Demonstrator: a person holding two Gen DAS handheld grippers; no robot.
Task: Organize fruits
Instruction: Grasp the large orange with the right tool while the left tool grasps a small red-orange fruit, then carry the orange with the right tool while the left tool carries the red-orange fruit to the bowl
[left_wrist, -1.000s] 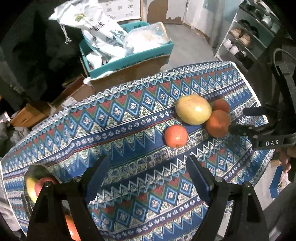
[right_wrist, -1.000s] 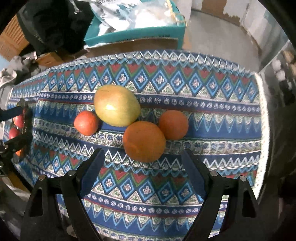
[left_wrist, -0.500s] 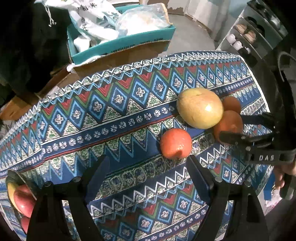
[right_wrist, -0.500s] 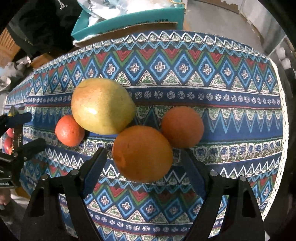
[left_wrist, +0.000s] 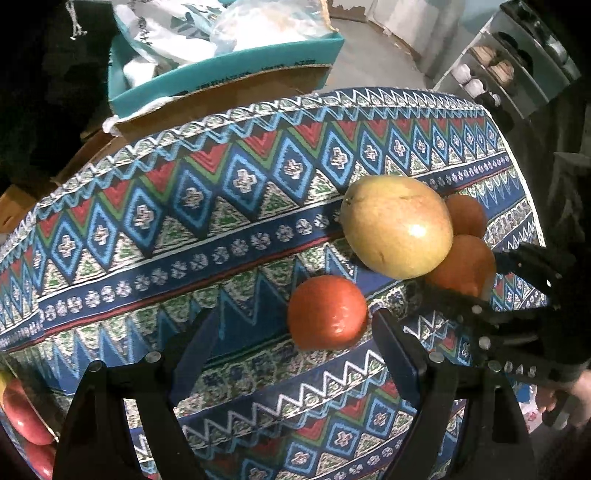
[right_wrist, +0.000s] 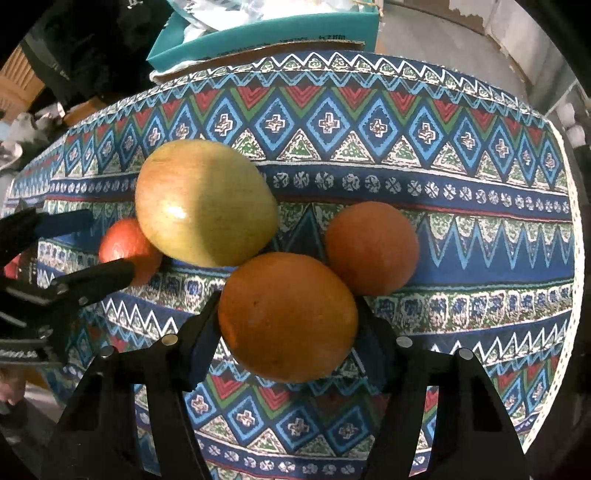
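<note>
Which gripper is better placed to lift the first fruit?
Right: the right gripper has its jaws closing around the big orange. The left gripper only flanks the small red-orange fruit, open.

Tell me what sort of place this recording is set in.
Probably a lived-in room at home, not a lab. Fruit lies on a table under a patterned cloth; behind it sits a cardboard box stuffed with bags, and to the right a shelf holds what look like shoes.
</note>
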